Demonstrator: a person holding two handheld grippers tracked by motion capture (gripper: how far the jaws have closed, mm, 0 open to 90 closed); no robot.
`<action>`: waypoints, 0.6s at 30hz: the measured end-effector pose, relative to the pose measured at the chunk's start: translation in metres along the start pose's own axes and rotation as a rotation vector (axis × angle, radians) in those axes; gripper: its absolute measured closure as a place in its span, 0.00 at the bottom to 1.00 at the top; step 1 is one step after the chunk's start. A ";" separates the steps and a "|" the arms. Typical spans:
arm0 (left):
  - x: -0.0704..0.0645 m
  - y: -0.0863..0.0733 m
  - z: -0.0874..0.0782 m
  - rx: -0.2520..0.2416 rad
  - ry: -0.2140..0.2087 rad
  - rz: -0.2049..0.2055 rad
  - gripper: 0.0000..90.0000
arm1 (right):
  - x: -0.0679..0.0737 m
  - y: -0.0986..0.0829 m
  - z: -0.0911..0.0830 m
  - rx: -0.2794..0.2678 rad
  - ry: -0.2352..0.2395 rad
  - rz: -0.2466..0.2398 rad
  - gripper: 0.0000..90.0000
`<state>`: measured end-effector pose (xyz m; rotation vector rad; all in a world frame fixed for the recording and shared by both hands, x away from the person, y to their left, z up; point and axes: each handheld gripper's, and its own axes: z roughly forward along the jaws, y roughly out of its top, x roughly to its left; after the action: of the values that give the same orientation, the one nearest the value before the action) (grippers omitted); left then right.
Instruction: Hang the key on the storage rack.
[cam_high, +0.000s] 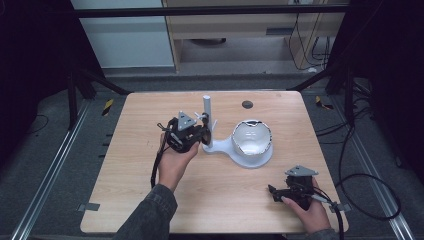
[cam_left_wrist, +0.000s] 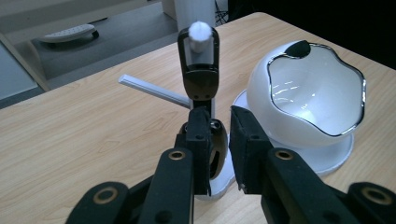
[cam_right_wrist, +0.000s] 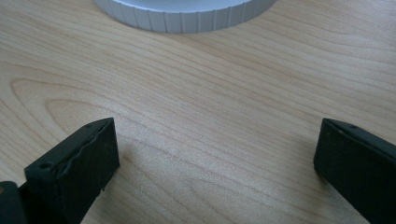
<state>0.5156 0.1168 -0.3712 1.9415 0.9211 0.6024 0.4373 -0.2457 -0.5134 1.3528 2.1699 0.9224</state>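
Wooden counter (cam_high: 150, 200) carries one white stand (cam_high: 226, 146) with one upright post (cam_high: 207, 111) and one round base plate holding one white bowl (cam_high: 252, 138) with a wavy chrome rim. One dark round mark (cam_high: 247, 104) lies on the counter behind the bowl. The left gripper (cam_high: 200, 134) is at the foot of the post, just left of the bowl; the right gripper (cam_high: 278, 193) rests on the counter near the front right corner, well apart from the stand. The left gripper view shows details the high view does not: a black clip (cam_left_wrist: 200, 70) on the post, topped by a white ball (cam_left_wrist: 200, 31), one thin white rod (cam_left_wrist: 154, 91) lying behind it, and a shiny dark part (cam_left_wrist: 217, 149) between the left fingers (cam_left_wrist: 200, 149). These fingers stand narrowly apart around that part; whether they press on it cannot be told. The bowl (cam_left_wrist: 306, 93) stands just beside the outer finger, limiting room on that side. The right gripper view shows the right fingers (cam_right_wrist: 88, 158) spread wide over bare wood, holding nothing, with the ribbed edge of the base plate (cam_right_wrist: 187, 16) ahead.
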 end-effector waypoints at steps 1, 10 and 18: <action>-0.001 0.000 -0.002 -0.001 -0.005 0.003 0.86 | 0.000 0.000 0.000 0.000 0.000 0.000 0.00; -0.007 -0.011 -0.019 0.000 -0.043 0.021 0.84 | 0.000 0.000 0.000 0.000 -0.001 0.003 0.00; -0.008 -0.018 -0.033 0.009 -0.046 0.046 0.78 | 0.000 0.000 0.000 0.000 -0.001 0.003 0.00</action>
<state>0.4806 0.1331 -0.3708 1.9810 0.8537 0.5784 0.4372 -0.2453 -0.5134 1.3567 2.1681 0.9228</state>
